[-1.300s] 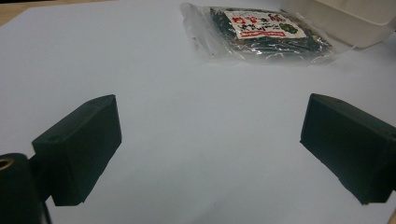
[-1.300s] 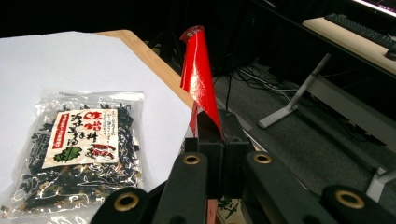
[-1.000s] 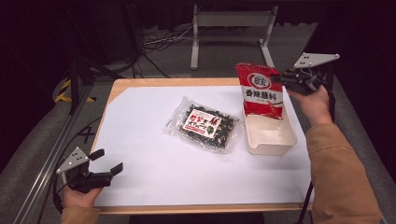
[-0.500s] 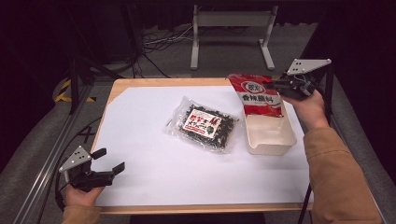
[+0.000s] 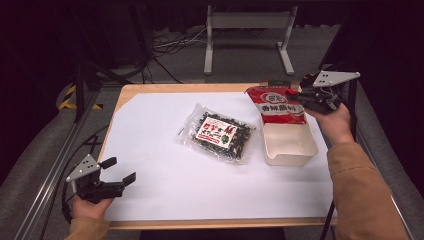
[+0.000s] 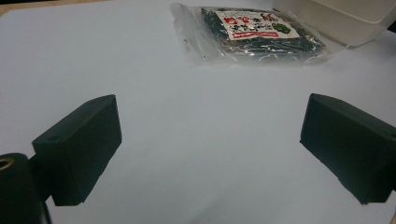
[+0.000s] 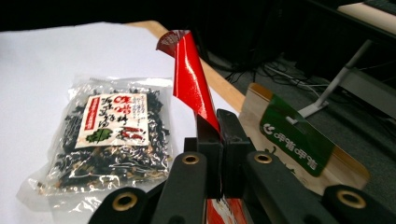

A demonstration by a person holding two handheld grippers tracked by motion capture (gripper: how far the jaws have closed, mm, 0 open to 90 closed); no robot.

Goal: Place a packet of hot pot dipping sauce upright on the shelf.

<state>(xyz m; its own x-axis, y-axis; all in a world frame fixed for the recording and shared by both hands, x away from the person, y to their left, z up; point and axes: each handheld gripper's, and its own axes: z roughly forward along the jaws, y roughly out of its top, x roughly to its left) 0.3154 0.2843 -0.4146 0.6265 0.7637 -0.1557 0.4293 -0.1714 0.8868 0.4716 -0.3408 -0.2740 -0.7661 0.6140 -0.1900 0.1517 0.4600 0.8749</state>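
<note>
We see the right claw (image 5: 298, 96) clamped on the red packet (image 5: 276, 104), which has swung left and now hangs over the white tub (image 5: 291, 145), ready to drop in. Left claw (image 5: 116, 171) released, idle on the counter (image 5: 165, 165).

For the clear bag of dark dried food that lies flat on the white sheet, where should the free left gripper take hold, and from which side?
Probably the flat sealed edge of the clear bag on the side facing the left gripper. The bag lies flat with a bulging middle, too broad for the jaws, while its empty plastic margin is thin. Come in low along the sheet from the near left, jaws open as now.
</note>
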